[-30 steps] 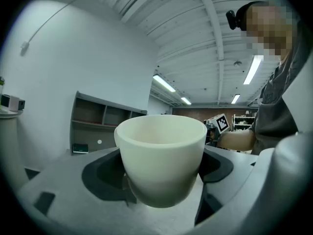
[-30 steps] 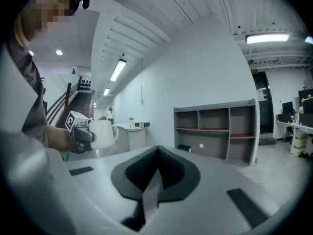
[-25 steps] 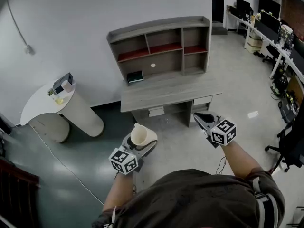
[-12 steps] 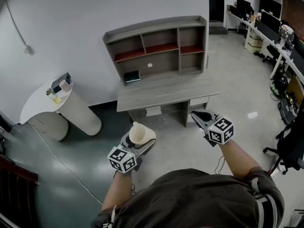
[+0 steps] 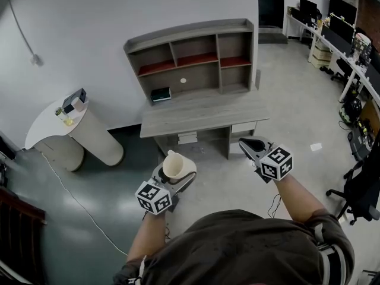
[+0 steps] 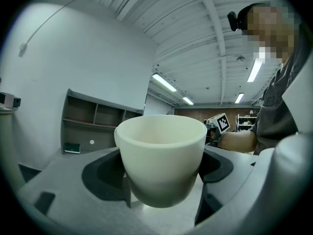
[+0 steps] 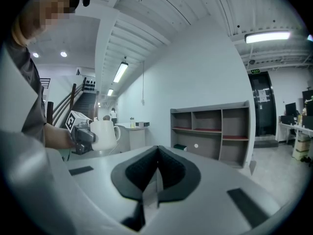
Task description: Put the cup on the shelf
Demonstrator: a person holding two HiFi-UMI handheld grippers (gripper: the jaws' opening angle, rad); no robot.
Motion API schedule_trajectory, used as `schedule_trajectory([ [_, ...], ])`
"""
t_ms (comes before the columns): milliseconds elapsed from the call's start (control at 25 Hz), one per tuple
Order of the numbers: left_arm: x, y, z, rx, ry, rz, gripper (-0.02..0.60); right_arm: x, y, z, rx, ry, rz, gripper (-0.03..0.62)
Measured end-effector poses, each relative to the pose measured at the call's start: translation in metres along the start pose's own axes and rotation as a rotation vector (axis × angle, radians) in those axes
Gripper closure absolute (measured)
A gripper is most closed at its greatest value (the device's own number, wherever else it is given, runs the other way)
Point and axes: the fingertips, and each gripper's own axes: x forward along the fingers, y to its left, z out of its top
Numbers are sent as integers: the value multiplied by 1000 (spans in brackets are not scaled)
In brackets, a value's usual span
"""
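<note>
The left gripper (image 5: 177, 174) is clamped on the cream cup (image 6: 161, 153). The cup sits upright between its jaws, mouth up, which is judged to keep it level for carrying. It hangs over the floor (image 5: 217, 171), well apart from the shelf (image 5: 190, 58) standing on the grey bench (image 5: 202, 111) ahead. The right gripper (image 7: 156, 180) has its jaws pressed together on nothing and is held out beside the person, so it appears to have no part in the carry.

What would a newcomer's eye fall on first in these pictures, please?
The cream cup, clamped in the left gripper, fills that gripper's view. Ahead, against the white wall, stands the grey desk with its shelf unit; the right gripper is shut and empty.
</note>
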Motion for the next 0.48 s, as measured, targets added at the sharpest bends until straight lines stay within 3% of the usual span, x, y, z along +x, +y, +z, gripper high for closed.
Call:
schedule_trajectory([
  [200,17,3,1,-1,12,-7,153,4,-17,1,7,-5,0,602],
  [480,28,46,3,-15,4,-23,153,42,-32,0,13,6,-14,602],
])
